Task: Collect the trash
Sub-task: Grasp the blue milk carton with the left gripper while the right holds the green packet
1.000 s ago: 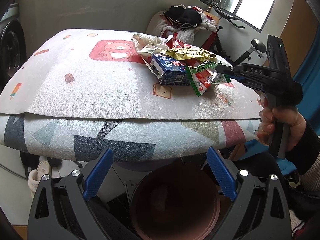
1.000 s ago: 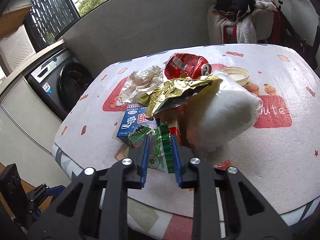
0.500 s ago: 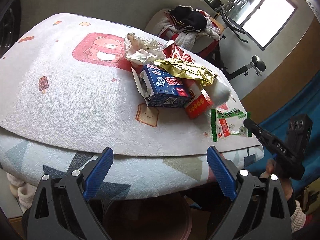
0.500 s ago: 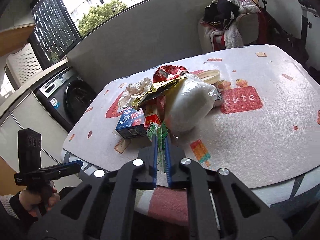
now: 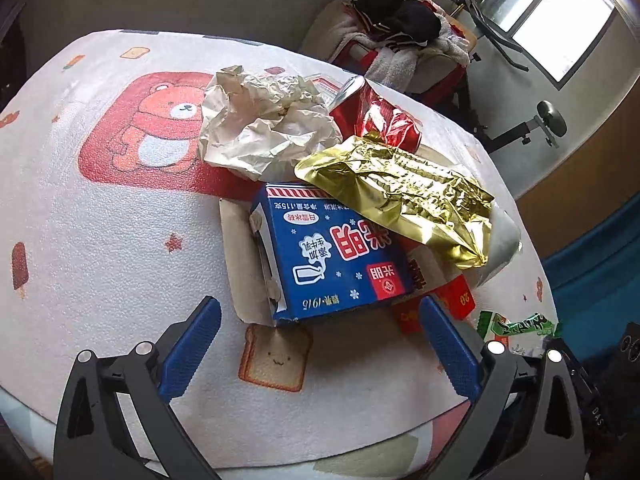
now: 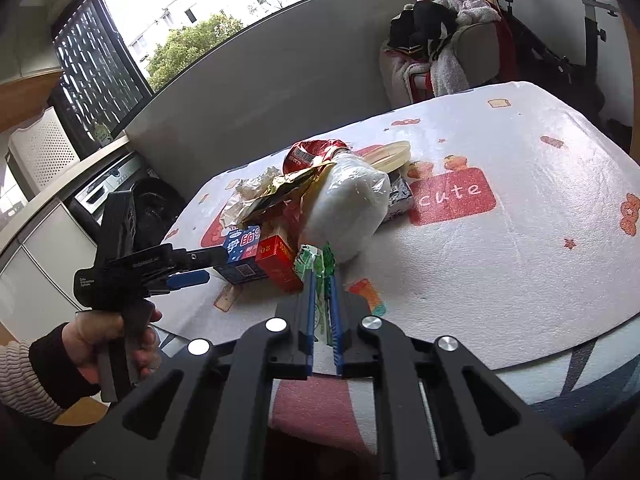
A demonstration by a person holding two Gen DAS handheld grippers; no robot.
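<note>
Blue pads of my right hand-held gripper are pressed flat together on a green-and-white wrapper, low in the middle of the right wrist view, with its crinkled end poking out past the tips. In the left wrist view that same wrapper shows at the lower right edge of the frame, off the near edge of the desk.

My left hand-held gripper stands wide with nothing between its pads, straddling the near end of a blue milk carton in the lower middle of its frame. From the right wrist view I see it at the left, in a hand with a dark cuff, its tips just beside the carton's end.

Outward from there, the carton lies on the padded, cartoon-printed desk with a red box touching its right side. A gold foil wrapper drapes over the carton's far corner. Behind it lie crumpled white paper and a crushed red can, and a white plastic bag bulges at the right of the pile. No bin is in view now.

I judge one piece is lifted clear, and the carton is the next pickup. The left gripper needs to drop lower, centre on the carton's width and close; the foil may slide off as the carton comes away.
</note>
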